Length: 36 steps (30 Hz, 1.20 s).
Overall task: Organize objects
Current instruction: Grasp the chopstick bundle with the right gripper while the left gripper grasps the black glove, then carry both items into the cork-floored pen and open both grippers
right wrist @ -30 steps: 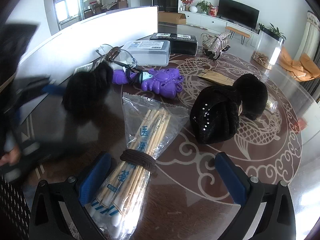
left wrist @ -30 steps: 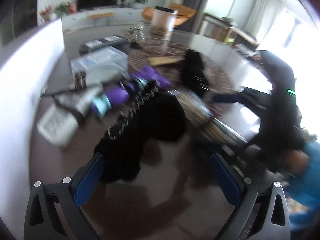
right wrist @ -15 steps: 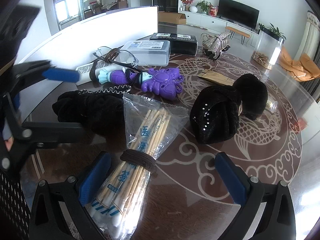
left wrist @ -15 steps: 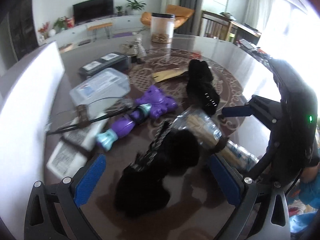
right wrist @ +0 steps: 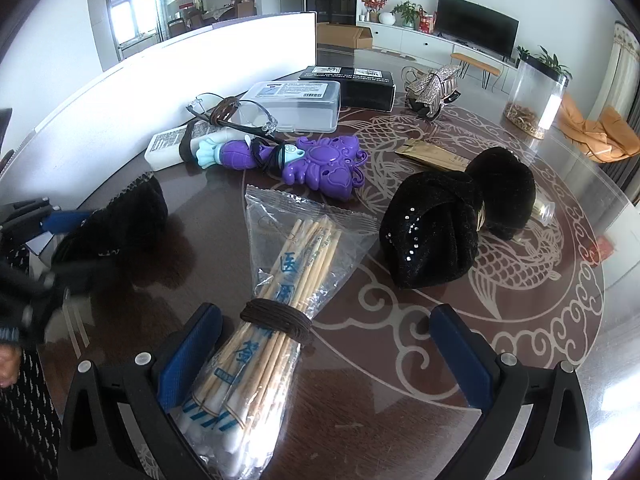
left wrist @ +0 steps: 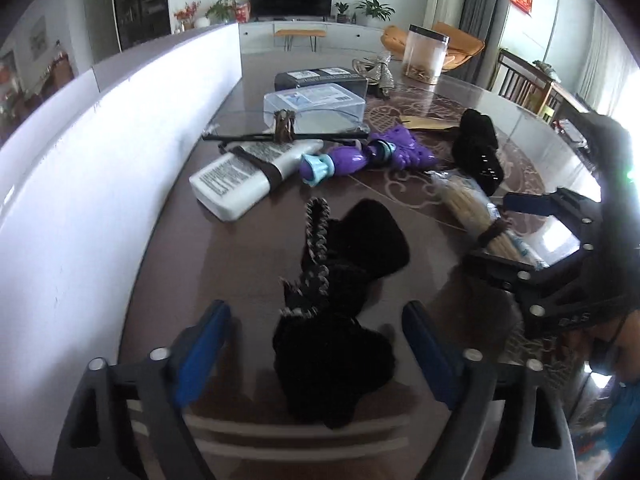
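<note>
A black fuzzy cloth item with a braided strap (left wrist: 340,300) lies on the dark table (left wrist: 240,248), its near end between the open fingers of my left gripper (left wrist: 316,344). It also shows in the right wrist view (right wrist: 120,220), with the left gripper (right wrist: 44,248) beside it. A clear bag of cotton swabs bound by a brown band (right wrist: 276,304) lies between the open fingers of my right gripper (right wrist: 324,344). A black sequinned hat (right wrist: 440,228) lies to the right of the bag.
A purple toy (right wrist: 304,160), a white bottle (left wrist: 248,172), glasses (right wrist: 232,116), a clear box (right wrist: 296,104), a black box (right wrist: 352,84), a silver bag (right wrist: 432,88) and a clear jar (right wrist: 536,96) stand farther back. A white partition (left wrist: 100,160) lines the left side.
My left gripper has pulled back and down toward the table's near edge. The black cloth item now lies flat between its fingers. My right gripper has not moved.
</note>
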Each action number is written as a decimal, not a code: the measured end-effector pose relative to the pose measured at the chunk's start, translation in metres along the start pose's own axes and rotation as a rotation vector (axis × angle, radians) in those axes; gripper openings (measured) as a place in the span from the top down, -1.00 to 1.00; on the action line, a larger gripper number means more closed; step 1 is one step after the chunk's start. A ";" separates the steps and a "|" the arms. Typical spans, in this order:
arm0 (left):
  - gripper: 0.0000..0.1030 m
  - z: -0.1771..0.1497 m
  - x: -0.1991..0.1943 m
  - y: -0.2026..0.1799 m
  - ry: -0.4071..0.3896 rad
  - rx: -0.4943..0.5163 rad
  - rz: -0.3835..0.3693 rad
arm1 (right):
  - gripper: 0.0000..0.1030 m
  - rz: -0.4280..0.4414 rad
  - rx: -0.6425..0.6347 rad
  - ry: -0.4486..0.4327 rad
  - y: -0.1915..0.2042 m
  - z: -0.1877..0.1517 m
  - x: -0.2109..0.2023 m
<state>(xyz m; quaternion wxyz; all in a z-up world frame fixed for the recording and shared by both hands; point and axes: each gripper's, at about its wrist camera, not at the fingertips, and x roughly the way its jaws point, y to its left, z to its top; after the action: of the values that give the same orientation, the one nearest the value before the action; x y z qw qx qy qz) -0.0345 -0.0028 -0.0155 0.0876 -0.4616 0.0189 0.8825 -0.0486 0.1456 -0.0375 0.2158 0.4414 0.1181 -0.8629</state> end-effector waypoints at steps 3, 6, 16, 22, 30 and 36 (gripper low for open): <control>-0.73 0.007 0.010 -0.001 0.029 0.023 0.007 | -1.00 0.000 0.000 0.000 0.000 0.000 0.000; -0.90 0.012 0.015 -0.004 0.035 0.032 0.036 | -1.00 0.000 0.000 0.000 0.000 0.000 0.000; -1.00 0.019 0.024 -0.007 0.096 0.018 0.048 | -1.00 0.014 -0.013 0.072 -0.001 0.006 0.003; 0.40 0.016 0.010 -0.014 0.055 0.036 0.042 | 0.40 -0.005 0.032 0.201 0.002 0.031 0.003; 0.40 0.009 -0.074 -0.007 -0.126 -0.017 -0.052 | 0.44 0.028 0.027 0.151 0.017 0.044 -0.045; 0.39 0.039 -0.141 0.067 -0.229 -0.161 -0.025 | 0.44 0.049 -0.044 0.001 0.056 0.115 -0.088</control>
<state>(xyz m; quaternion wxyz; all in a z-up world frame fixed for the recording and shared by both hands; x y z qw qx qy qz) 0.0015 -0.0838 0.1188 0.0629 -0.3637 -0.0678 0.9269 -0.0582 0.0745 0.1003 0.2465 0.4397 0.1262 -0.8544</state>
